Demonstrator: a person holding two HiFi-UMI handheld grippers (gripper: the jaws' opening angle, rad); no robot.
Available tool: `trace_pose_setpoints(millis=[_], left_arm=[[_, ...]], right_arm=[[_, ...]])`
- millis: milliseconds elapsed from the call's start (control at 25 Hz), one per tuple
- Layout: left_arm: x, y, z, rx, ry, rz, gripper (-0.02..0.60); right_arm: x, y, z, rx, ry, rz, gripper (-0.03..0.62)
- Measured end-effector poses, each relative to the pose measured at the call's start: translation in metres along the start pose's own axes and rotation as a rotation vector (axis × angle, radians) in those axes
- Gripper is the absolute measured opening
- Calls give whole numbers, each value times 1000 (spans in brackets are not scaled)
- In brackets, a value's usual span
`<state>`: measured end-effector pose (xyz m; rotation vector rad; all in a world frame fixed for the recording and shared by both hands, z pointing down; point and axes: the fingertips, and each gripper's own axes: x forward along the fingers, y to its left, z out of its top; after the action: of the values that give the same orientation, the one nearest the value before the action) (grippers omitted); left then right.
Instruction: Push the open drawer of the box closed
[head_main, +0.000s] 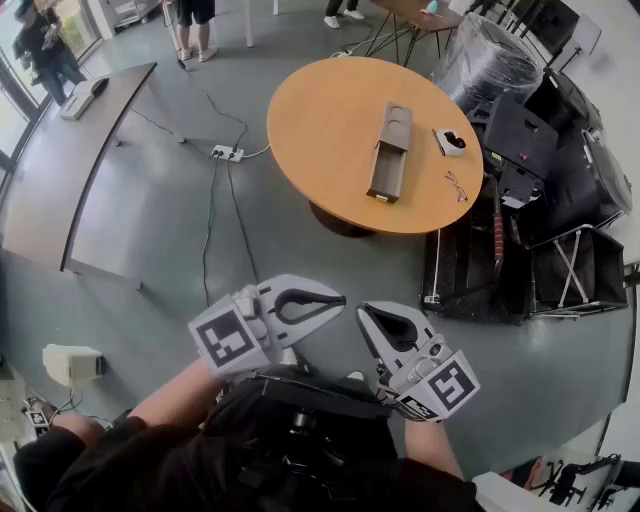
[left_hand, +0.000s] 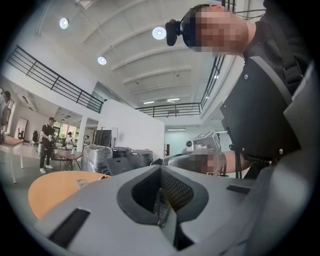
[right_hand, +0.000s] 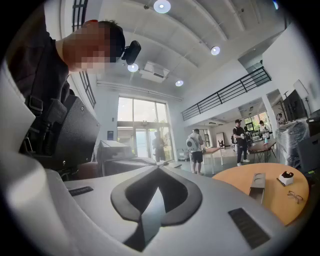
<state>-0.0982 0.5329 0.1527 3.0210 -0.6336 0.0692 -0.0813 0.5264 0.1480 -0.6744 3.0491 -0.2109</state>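
Note:
A long grey-brown box (head_main: 390, 152) lies on the round wooden table (head_main: 320, 120), its drawer (head_main: 383, 176) pulled out toward the near edge. Both grippers are held close to the person's body, far from the table and above the floor. The left gripper (head_main: 342, 298) is shut with nothing in it, and its jaws meet in the left gripper view (left_hand: 160, 171). The right gripper (head_main: 362, 311) is also shut and empty (right_hand: 159, 172). In the right gripper view, the box (right_hand: 257, 185) and the table (right_hand: 272, 200) show at the right.
On the table lie a small white item (head_main: 449, 141) and a pair of glasses (head_main: 456, 185). Black cases (head_main: 560, 170) crowd the table's right side. A power strip (head_main: 226, 153) with cables lies on the floor, and a long grey table (head_main: 70, 170) stands left. People stand in the distance.

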Motion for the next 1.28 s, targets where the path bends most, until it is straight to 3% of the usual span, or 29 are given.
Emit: trace_pose_setpoints(millis=[360,760,1000,1280], left_arm=[[-20,18,3,-2,-22,-16,28],[-2,34,2,7,-31,-20,28],[29,52,0,-13,-12,-8,28],[94,94,-10,-3,1,17,28]], right_arm=[[26,1,-1,2,1,-36,8],[27,-29,-1,-15,-14,-41,8],[21,-66,4,-16,-20,-29,7],[10,-140,-1,-12,-19,2,8]])
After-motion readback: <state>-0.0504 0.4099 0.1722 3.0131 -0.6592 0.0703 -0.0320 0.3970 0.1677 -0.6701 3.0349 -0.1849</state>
